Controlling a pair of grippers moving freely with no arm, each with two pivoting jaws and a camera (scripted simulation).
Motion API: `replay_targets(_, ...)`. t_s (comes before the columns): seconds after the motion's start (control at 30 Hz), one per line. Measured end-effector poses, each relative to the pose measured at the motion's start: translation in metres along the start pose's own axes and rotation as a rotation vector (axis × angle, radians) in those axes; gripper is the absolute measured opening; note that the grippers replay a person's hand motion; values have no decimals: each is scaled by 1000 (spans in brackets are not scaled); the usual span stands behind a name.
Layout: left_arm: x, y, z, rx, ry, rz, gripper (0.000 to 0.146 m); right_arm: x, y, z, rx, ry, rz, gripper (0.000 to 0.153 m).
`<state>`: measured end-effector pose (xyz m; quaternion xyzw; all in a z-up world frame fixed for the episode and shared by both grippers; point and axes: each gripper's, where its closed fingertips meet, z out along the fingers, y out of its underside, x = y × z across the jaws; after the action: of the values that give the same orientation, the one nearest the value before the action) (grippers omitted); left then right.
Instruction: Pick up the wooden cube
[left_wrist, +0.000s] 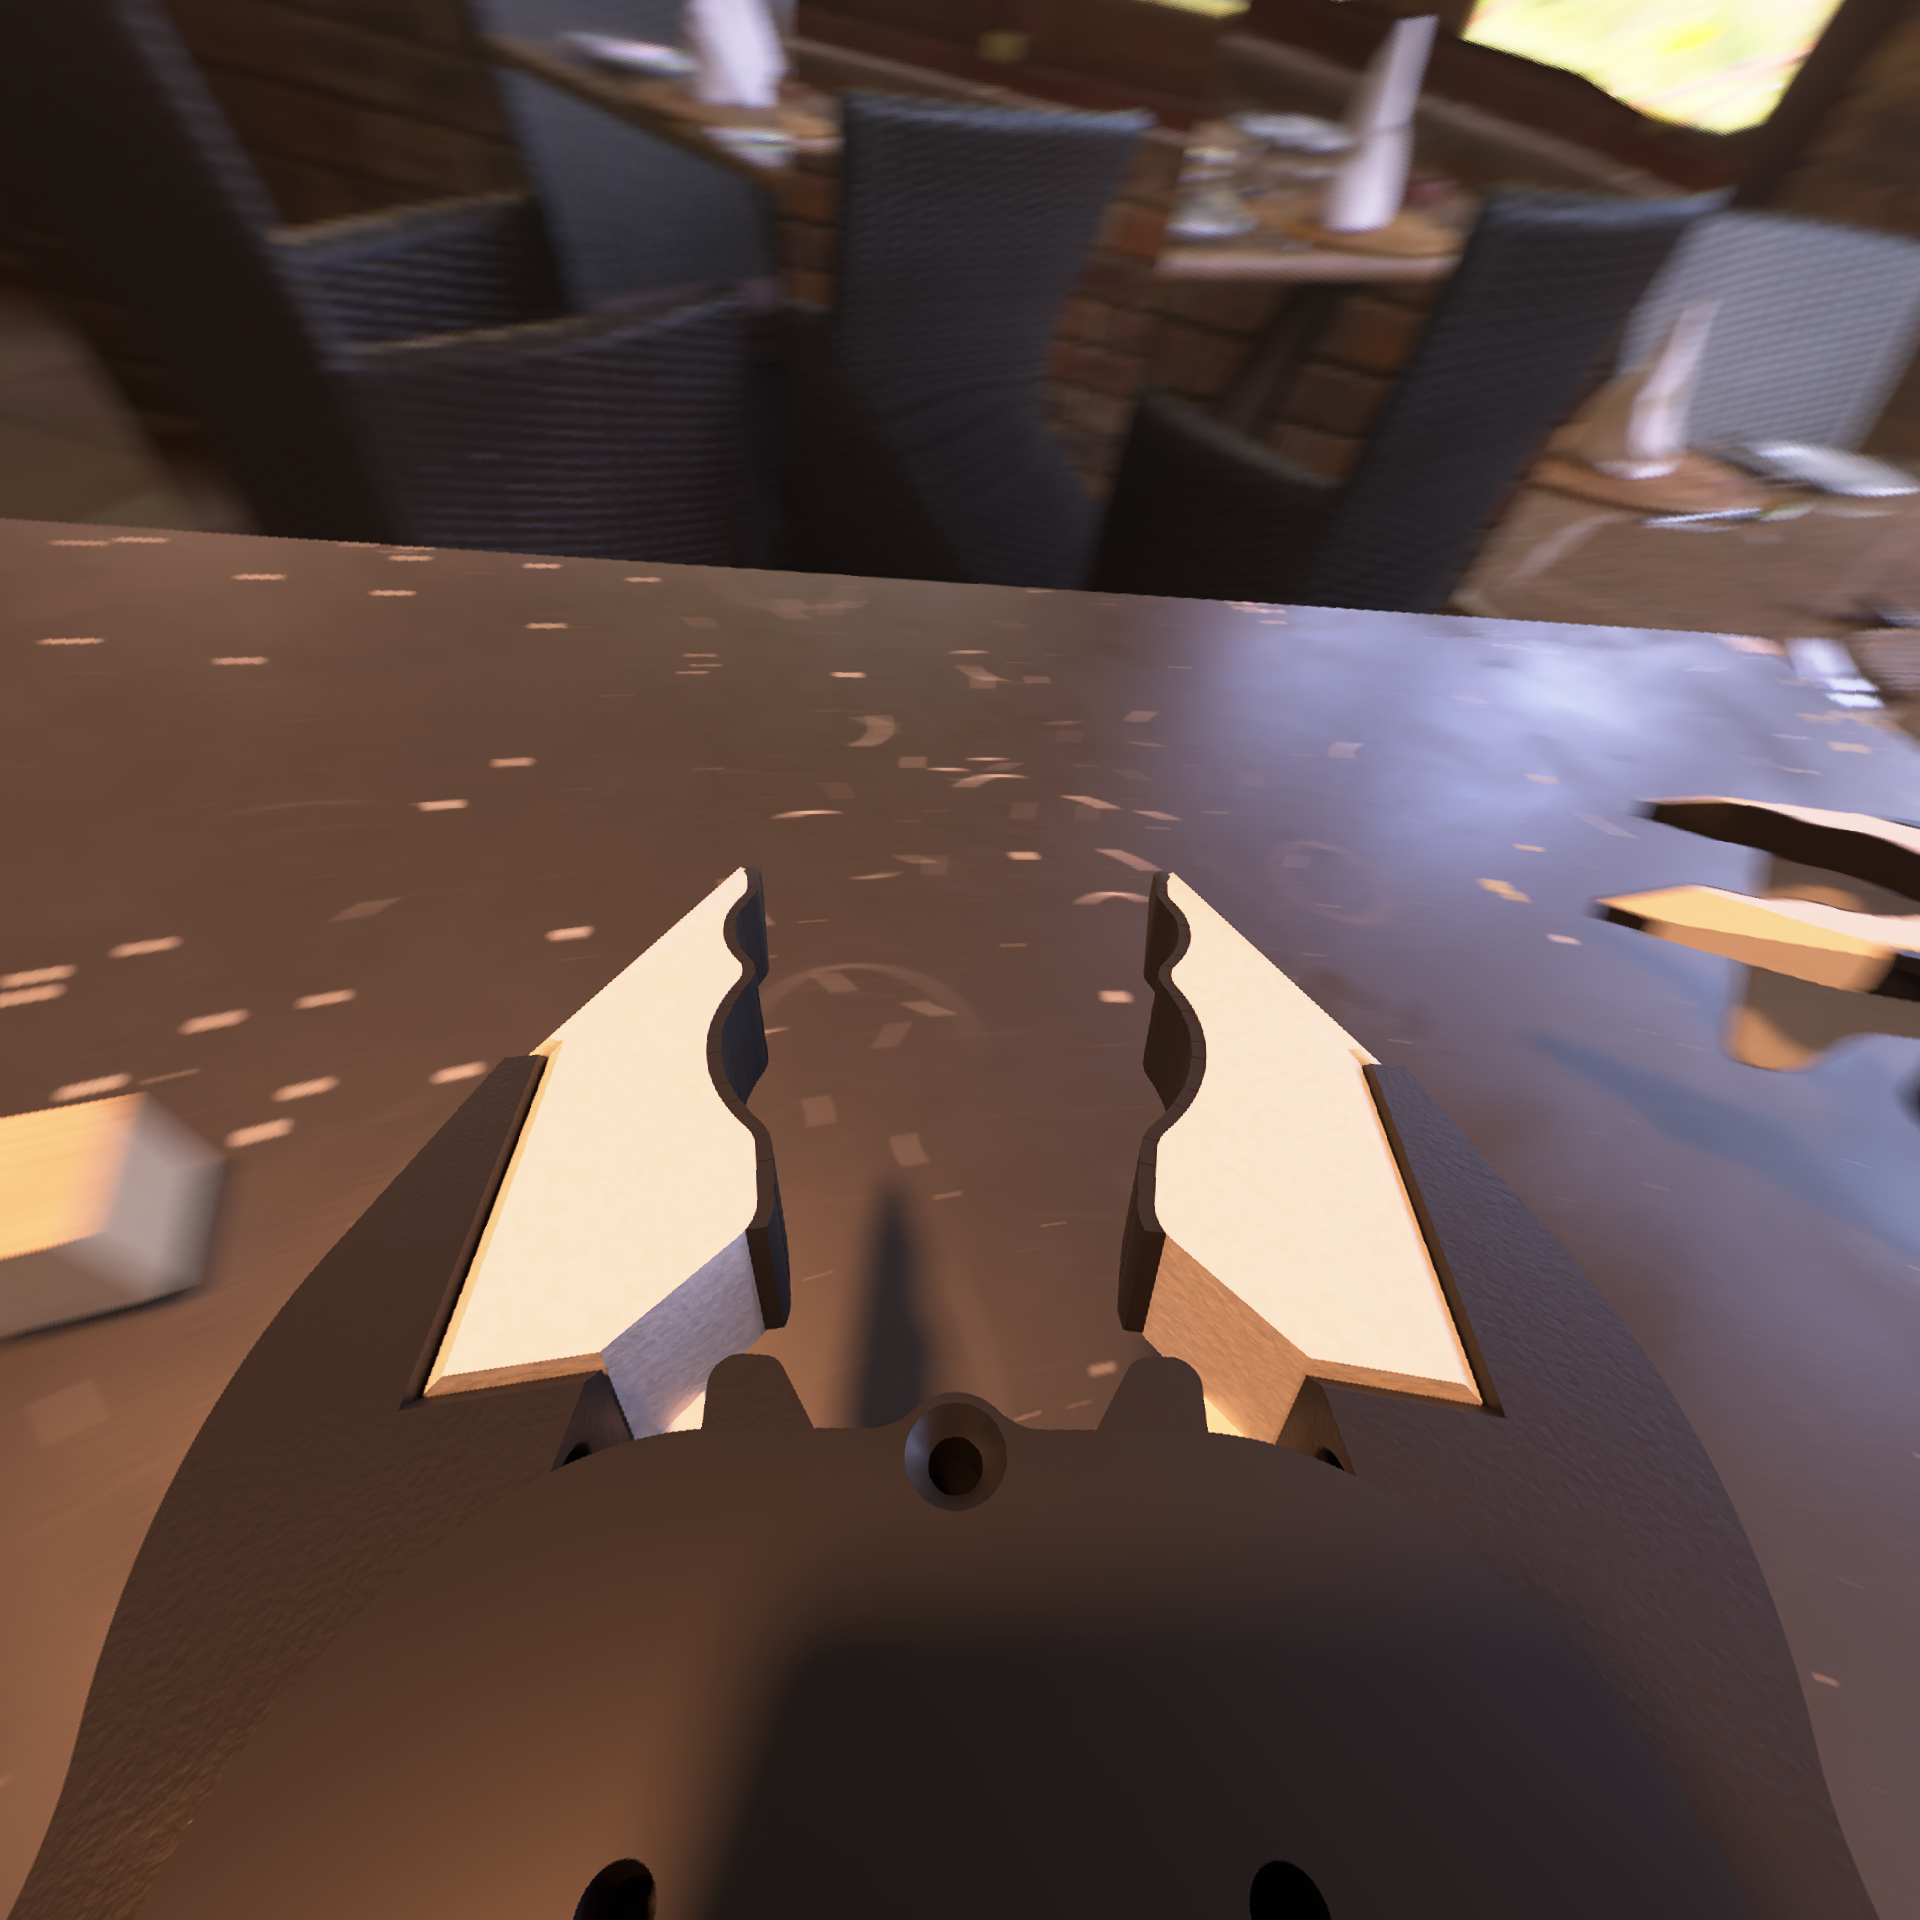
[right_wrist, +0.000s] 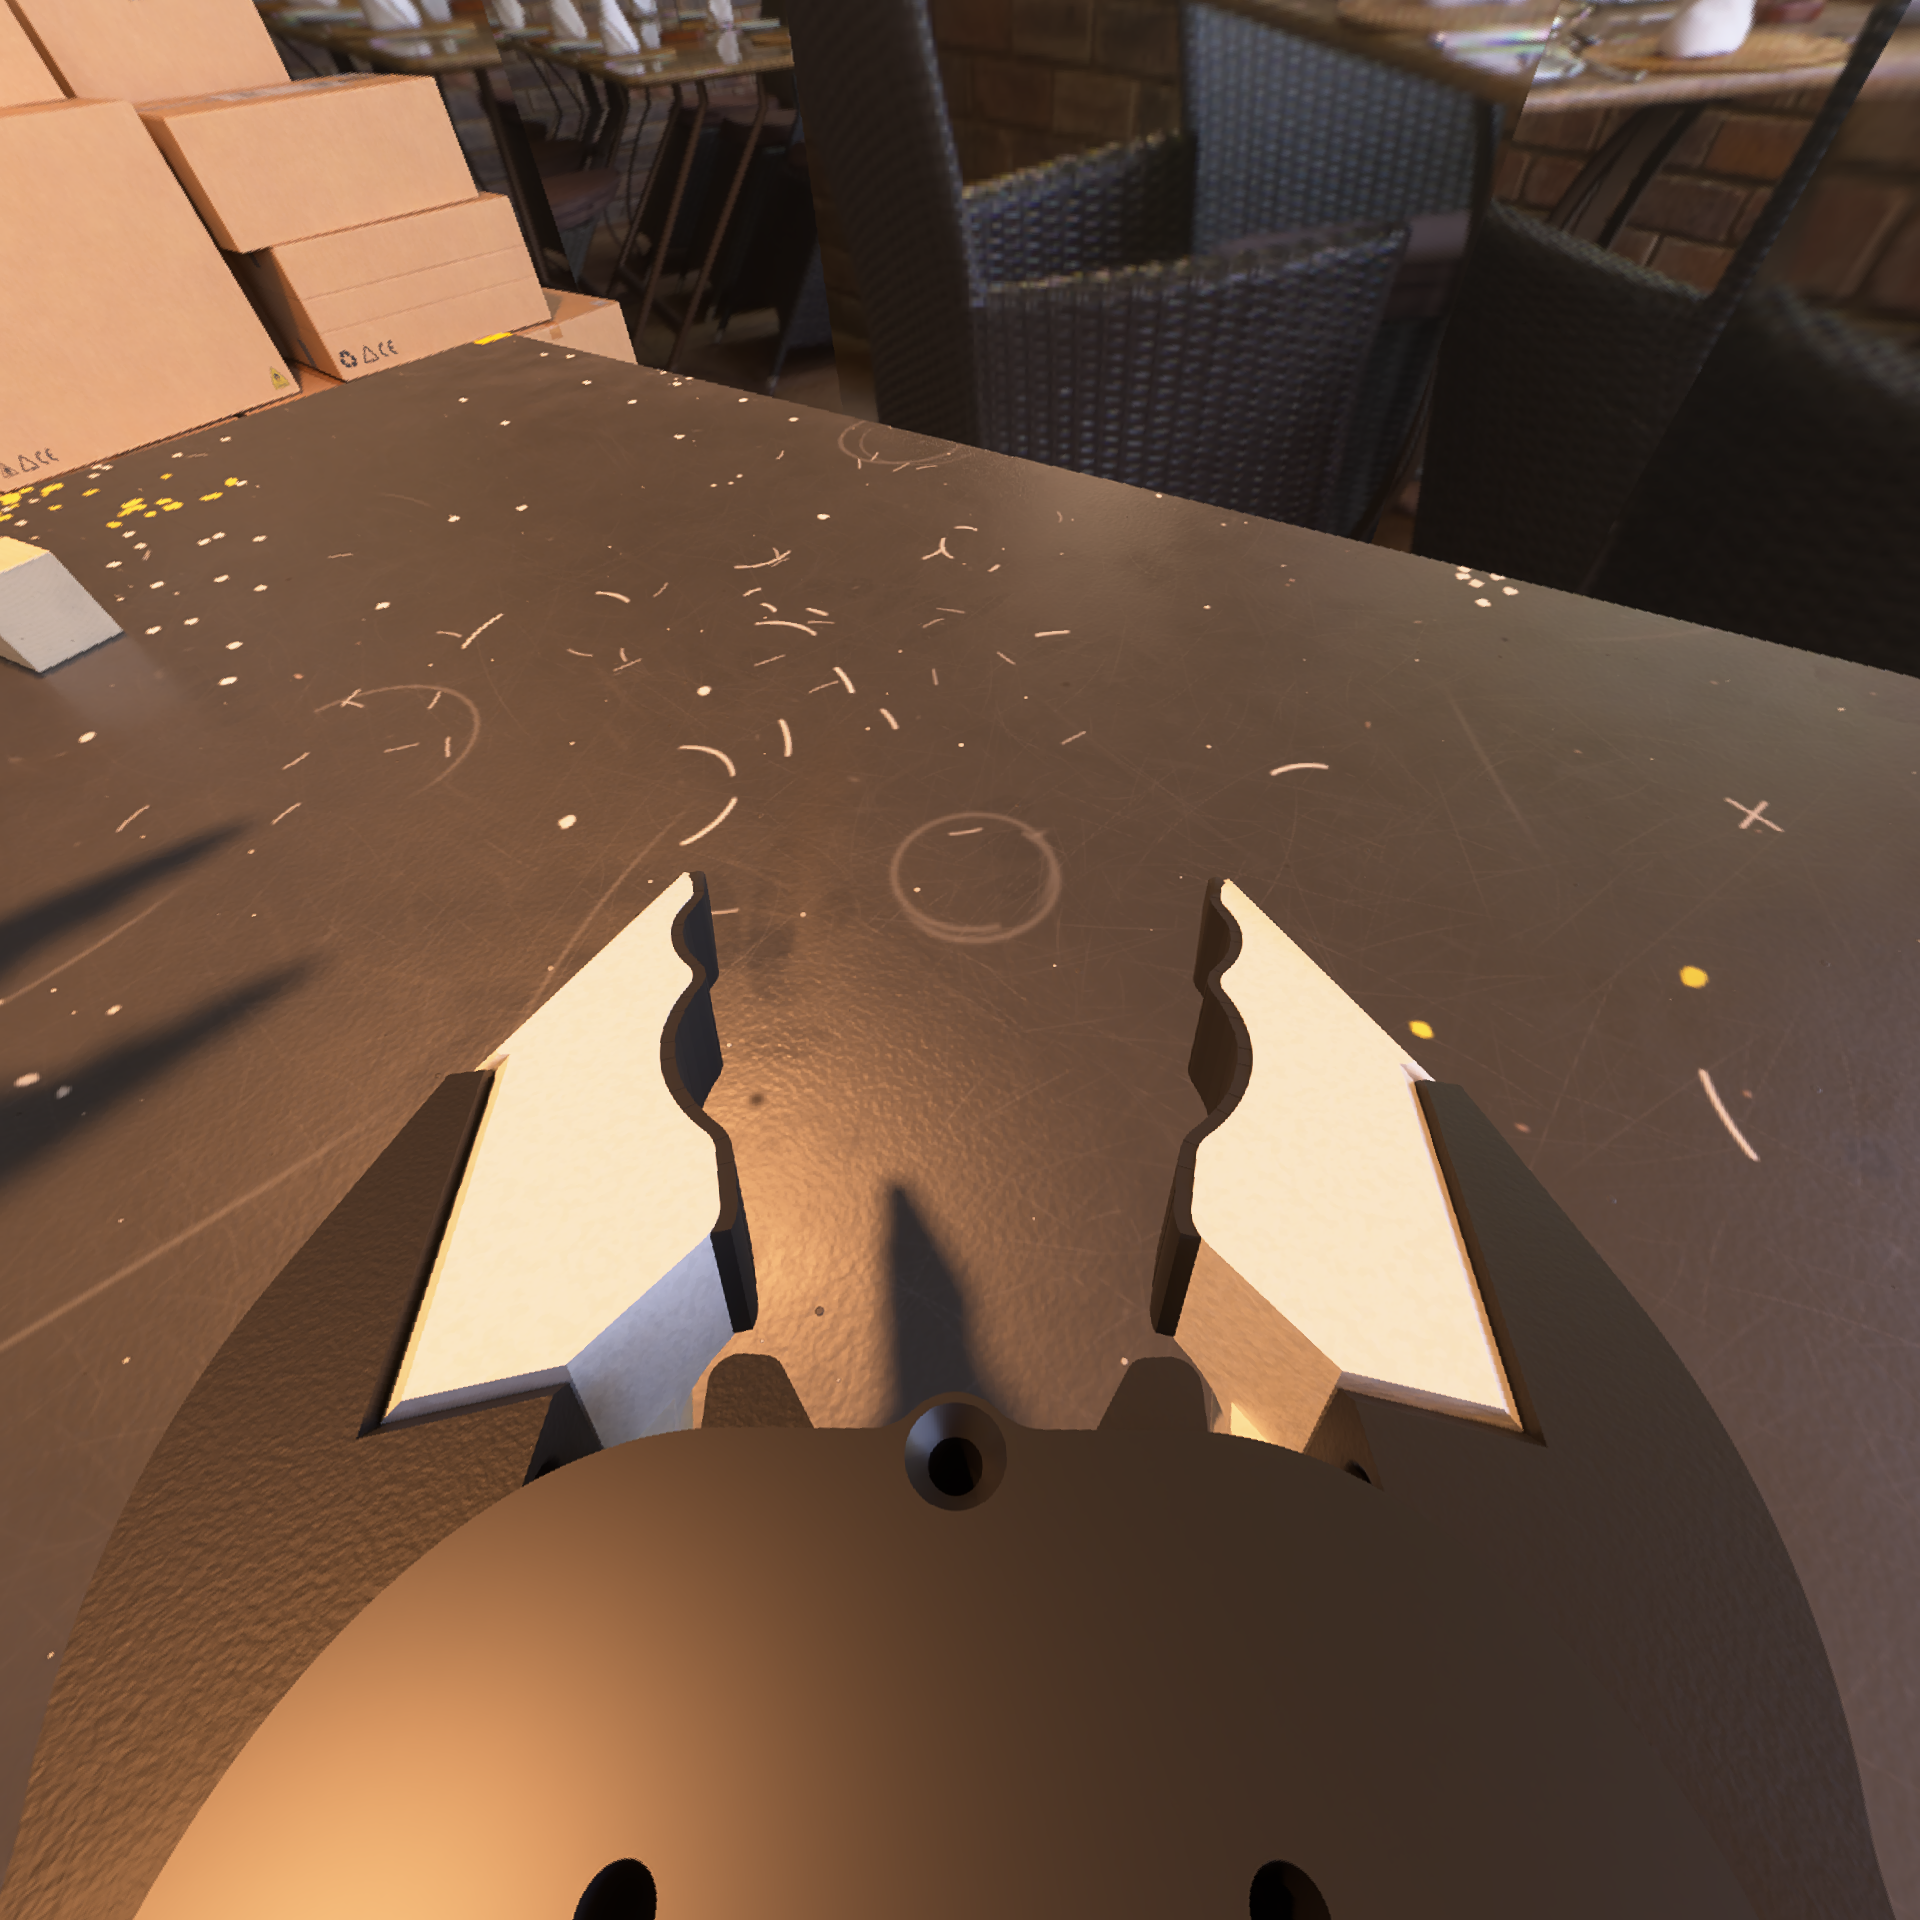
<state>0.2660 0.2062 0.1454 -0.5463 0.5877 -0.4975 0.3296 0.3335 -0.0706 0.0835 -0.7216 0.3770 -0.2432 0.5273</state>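
The wooden cube (left_wrist: 88, 1210) is pale and lies on the dark scratched table (left_wrist: 416, 831), at the left edge of the left wrist view, left of my left gripper (left_wrist: 956, 878). That gripper is open and empty, just above the table. The cube also shows at the far left edge of the right wrist view (right_wrist: 47, 613), far left of my right gripper (right_wrist: 956, 883), which is open and empty above the table (right_wrist: 1039, 644). The right gripper's fingers (left_wrist: 1766, 935) show at the right edge of the left wrist view.
Cardboard boxes (right_wrist: 208, 208) are stacked at the table's far left corner. Dark wicker chairs (right_wrist: 1174, 312) stand beyond the far edge, with laid dining tables (left_wrist: 1320, 229) behind them. The table's far edge (left_wrist: 935, 582) runs across the left wrist view.
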Motion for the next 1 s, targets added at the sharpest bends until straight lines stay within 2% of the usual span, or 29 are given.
replay_targets(0.13, -106, -14, -33, -147, -265, 13, 71, -1, 0, 1, -1, -5, 5, 92)
replay_targets(0.23, -169, 6, -37, -392, -348, -21, 71, -3, 1, 2, -2, -7, -8, 92)
replay_targets(0.3, -195, 21, -33, -521, -364, -91, 70, -3, 2, 2, 0, -6, -13, 92)
replay_targets(0.37, -208, 36, -28, -600, -330, -166, 69, -2, 4, 3, 0, -5, -8, 91)
replay_targets(0.53, -223, 73, -24, -812, -333, -217, 64, -4, 8, 5, -13, -20, 2, 90)
replay_targets(1.0, -226, 94, -10, -979, -341, -205, 50, -8, 12, 7, -27, -31, -22, 90)
